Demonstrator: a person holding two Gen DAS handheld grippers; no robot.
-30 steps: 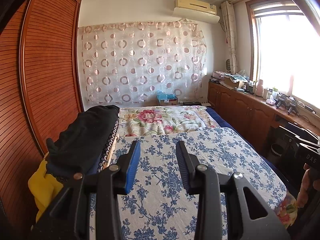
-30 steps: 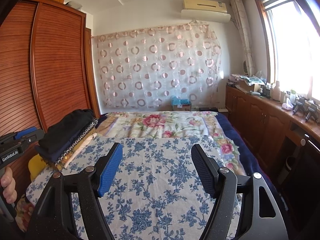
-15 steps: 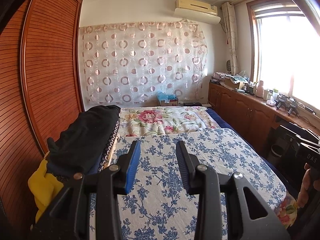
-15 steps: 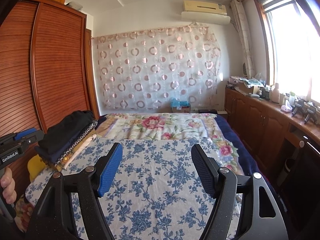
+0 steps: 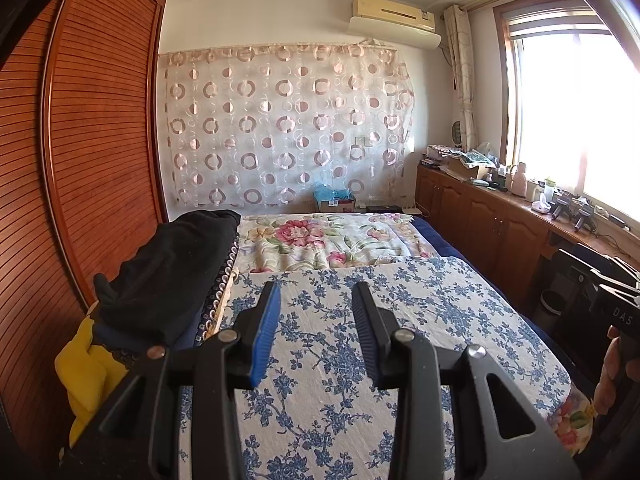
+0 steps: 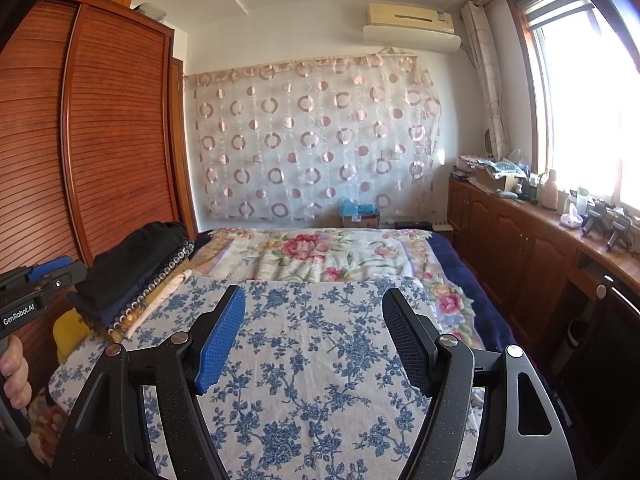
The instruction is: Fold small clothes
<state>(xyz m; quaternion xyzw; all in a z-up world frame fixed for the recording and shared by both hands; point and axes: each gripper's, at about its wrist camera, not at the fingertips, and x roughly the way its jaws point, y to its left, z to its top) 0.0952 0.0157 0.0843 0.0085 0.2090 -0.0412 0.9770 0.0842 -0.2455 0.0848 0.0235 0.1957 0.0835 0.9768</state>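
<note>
Along the left edge of the bed a stack of clothes lies against the wardrobe: a black garment on top, dark blue layers and a patterned trim under it, something yellow slumped at the near end. From my seat I hold both tools above the blue-flowered quilt, which lies flat with no garment spread on it. My left gripper has its jaws parted with nothing between them, and my right gripper stands wider apart, also holding nothing. I judge this fits either a pause before pulling a piece from the stack or the pause after laying a folded one there (the black top layer looks fairly squared, though I cannot tell how neatly it is folded). The cloth looks soft and limp, likely to sag from a single pinch, so any lift would want two grips near an edge. The quilt's stitched cotton looks matte and slightly grippy, while the rose-printed blanket beyond it looks plush.
</note>
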